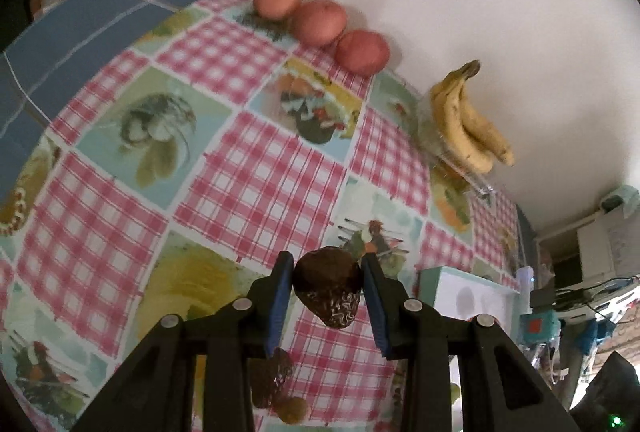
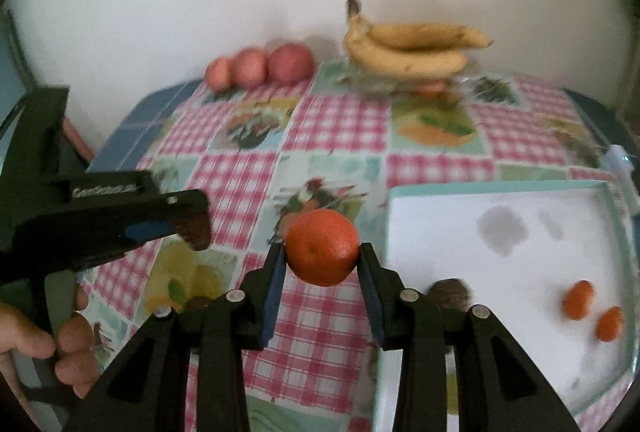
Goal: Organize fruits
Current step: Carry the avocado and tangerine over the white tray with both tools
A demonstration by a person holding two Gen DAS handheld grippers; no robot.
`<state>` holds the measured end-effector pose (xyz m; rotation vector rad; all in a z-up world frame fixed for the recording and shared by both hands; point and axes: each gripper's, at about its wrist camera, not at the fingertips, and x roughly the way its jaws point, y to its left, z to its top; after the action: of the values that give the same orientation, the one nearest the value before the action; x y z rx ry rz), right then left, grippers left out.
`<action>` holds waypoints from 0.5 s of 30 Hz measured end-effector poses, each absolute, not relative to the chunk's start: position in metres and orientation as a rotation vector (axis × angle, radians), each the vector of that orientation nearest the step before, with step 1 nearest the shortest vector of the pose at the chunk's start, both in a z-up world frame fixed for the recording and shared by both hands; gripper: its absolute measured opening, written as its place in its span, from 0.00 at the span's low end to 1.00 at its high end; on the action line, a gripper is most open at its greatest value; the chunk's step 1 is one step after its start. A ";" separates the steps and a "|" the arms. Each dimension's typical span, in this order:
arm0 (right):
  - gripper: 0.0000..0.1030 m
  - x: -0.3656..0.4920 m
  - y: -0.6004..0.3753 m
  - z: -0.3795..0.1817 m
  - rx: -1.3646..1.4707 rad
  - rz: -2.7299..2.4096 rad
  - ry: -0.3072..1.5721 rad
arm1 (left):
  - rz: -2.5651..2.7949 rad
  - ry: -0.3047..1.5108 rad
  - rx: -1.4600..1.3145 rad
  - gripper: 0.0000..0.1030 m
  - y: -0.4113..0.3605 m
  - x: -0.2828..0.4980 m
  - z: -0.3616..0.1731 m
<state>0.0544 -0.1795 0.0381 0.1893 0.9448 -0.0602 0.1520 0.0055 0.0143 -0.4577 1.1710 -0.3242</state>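
My left gripper [image 1: 327,282] is shut on a dark brown wrinkled fruit [image 1: 328,286] held above the tablecloth; it also shows from the side in the right wrist view [image 2: 192,230]. My right gripper [image 2: 322,254] is shut on an orange mandarin [image 2: 322,246], held above the table left of a white tray [image 2: 440,232]. The tray holds two small orange fruits [image 2: 578,299] [image 2: 609,323] and a brown fruit [image 2: 448,294] at its left edge. Three red apples [image 1: 320,22] [image 2: 260,66] line the wall. A banana bunch [image 1: 466,120] [image 2: 412,48] rests on a clear dish.
A pink checked tablecloth [image 1: 248,168] covers the table, with a blue cloth [image 1: 72,32] at the far left edge. Another dark fruit [image 1: 272,380] and a small yellowish one [image 1: 294,410] lie under my left gripper. Cluttered shelves and cables [image 1: 580,292] stand beyond the table's right end.
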 end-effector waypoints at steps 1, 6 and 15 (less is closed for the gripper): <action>0.37 0.051 -0.181 0.043 0.185 -0.077 0.935 | -0.325 1.162 -0.457 0.36 0.007 0.150 0.019; 0.37 0.034 -0.198 0.057 0.199 -0.154 0.925 | -0.323 1.144 -0.451 0.36 0.010 0.141 0.027; 0.37 0.001 -0.250 0.057 0.317 -0.302 0.943 | -0.332 1.148 -0.408 0.36 -0.008 0.127 0.030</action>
<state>0.0012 -0.2496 0.0574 0.3171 0.9433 -0.3024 0.1267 -0.0081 0.0296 -0.4076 1.1484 -0.3324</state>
